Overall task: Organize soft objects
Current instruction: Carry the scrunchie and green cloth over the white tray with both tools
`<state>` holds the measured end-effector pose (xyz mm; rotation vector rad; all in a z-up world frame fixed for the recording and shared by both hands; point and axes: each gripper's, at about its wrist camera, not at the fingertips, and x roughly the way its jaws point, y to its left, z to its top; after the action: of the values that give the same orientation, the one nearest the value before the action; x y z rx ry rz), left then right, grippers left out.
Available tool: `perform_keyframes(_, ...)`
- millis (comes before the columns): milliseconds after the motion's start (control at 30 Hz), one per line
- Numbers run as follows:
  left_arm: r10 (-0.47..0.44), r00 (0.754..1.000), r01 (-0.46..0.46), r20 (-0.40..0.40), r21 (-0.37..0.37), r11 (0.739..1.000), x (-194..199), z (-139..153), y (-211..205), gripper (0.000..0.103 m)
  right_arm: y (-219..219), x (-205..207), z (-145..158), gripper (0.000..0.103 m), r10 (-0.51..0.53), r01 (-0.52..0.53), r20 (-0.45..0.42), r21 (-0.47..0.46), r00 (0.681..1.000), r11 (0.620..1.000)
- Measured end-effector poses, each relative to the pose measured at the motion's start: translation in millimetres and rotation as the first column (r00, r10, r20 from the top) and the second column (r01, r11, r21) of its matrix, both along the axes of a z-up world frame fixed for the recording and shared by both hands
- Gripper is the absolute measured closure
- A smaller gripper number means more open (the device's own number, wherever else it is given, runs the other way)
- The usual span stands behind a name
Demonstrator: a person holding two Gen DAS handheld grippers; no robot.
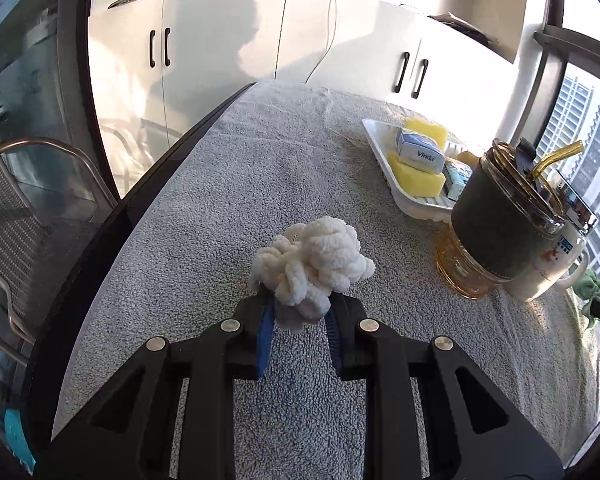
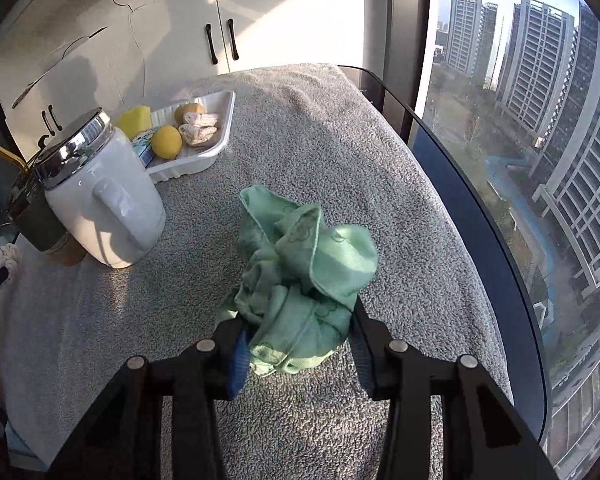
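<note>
Clamping a white chunky yarn bundle [image 1: 312, 264], the left gripper [image 1: 300, 312] has its fingers [image 1: 265, 340] drawn in tight on the bundle's lower end, so that part is hidden between the blue pads. The bundle sits nearer the camera than the white tray [image 1: 404, 196] and to its left, above the grey towel [image 1: 260, 168] that covers the worktop. The right gripper [image 2: 296, 332] has its fingers [image 2: 238, 356] pressed on a crumpled green cloth [image 2: 300, 272]; the folds bulge out between them and cover the pads' tips. This cloth lies nearer the camera than the tray and to its right.

In the left wrist view the tray shows yellow sponges [image 1: 416, 168] and a tissue pack [image 1: 420, 152], but its far end is blocked by a dark-sleeved amber tumbler [image 1: 496, 224] with a straw. A white lidded mug [image 1: 552, 264] behind the tumbler is mostly cut off, and only a scrap of the green cloth shows at the frame's right edge.

The right wrist view shows what that one cannot: yellow round items [image 2: 166, 142] and rolled pale cloths [image 2: 200, 128] in the tray's other end, plus the mug's handle. There the tumbler is nearly hidden behind the mug, and the yarn bundle is a sliver at the left edge. What the round items are is hard to make out.
</note>
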<state>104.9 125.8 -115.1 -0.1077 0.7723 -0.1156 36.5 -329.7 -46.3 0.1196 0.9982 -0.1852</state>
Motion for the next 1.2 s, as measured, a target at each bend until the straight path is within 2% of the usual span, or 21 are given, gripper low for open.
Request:
perform_keyframes(267, 0.02, 1.0, -0.021, 0.014, 0.056, 0.998, 64.1, 2.6, 9.5, 0.082, -24.5, 54.1, 9.0, 0.057, -0.004, 0.009, 0.073, -0.068, 0.997, 0.998)
perform_keyframes(433, 0.0, 0.998, -0.006, 0.065, 0.089, 0.996, 104.7, 11.7, 1.1, 0.082, -28.9, 104.4, 9.5, 0.057, 0.013, -0.008, 0.085, -0.066, 0.996, 0.998)
perform_keyframes(600, -0.045, 0.996, 0.039, 0.076, 0.079, 0.996, 139.2, 15.9, -19.3, 0.082, -22.2, 148.1, 6.6, 0.057, 0.052, -0.05, 0.089, -0.022, 0.995, 0.998)
perform_keyframes(800, -0.128, 0.989, 0.12, 0.079, 0.095, 0.988, 168.7, 23.9, -56.7, 0.082, -1.8, 195.1, 8.8, 0.057, 0.1, -0.102, 0.095, 0.014, 0.99, 0.995)
perform_keyframes(1067, -0.262, 0.963, 0.255, 0.059, 0.102, 0.961, 197.7, 35.9, -102.6, 0.082, 47.9, 237.0, 10.7, 0.056, 0.245, -0.248, 0.084, 0.025, 0.966, 0.969)
perform_keyframes(1200, -0.277, 0.961, 0.276, -0.007, 0.068, 0.959, 214.3, 28.9, -111.6, 0.082, 67.9, 250.4, 4.6, 0.056, 0.303, -0.305, 0.049, 0.028, 0.952, 0.952)
